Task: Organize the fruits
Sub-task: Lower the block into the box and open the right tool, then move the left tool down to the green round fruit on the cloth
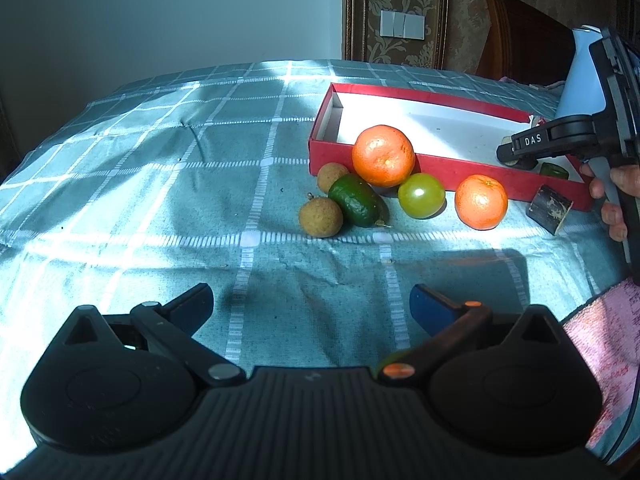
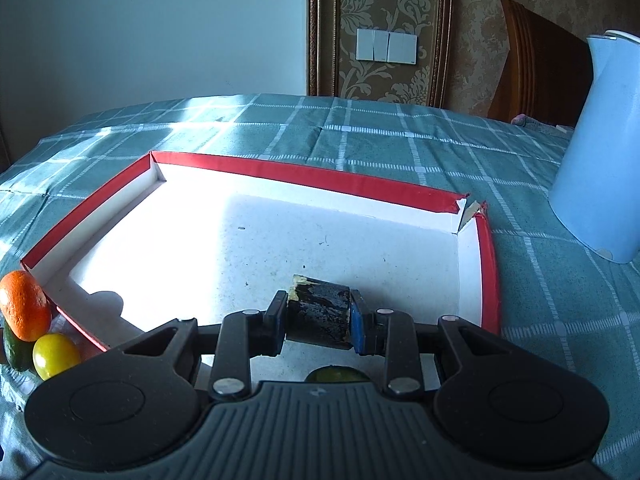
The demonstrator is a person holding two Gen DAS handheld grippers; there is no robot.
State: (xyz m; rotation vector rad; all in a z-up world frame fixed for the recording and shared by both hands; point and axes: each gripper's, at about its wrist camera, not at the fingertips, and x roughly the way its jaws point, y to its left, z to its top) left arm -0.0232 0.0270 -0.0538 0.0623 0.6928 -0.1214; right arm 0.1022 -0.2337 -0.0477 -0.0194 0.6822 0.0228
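Observation:
A shallow red box with a white inside lies on the checked cloth; it also shows in the right wrist view. In front of it lie two oranges, a green round fruit, a dark green oval fruit, two brown longans and a dark cut piece. My left gripper is open over the cloth, short of the fruit. My right gripper is shut on a dark cut chunk above the box floor. A green fruit lies under it.
A pale blue kettle stands right of the box. A wooden chair and patterned wall stand behind the table. A pink cloth is at the right edge. An orange, a yellow-green fruit sit outside the box's left corner.

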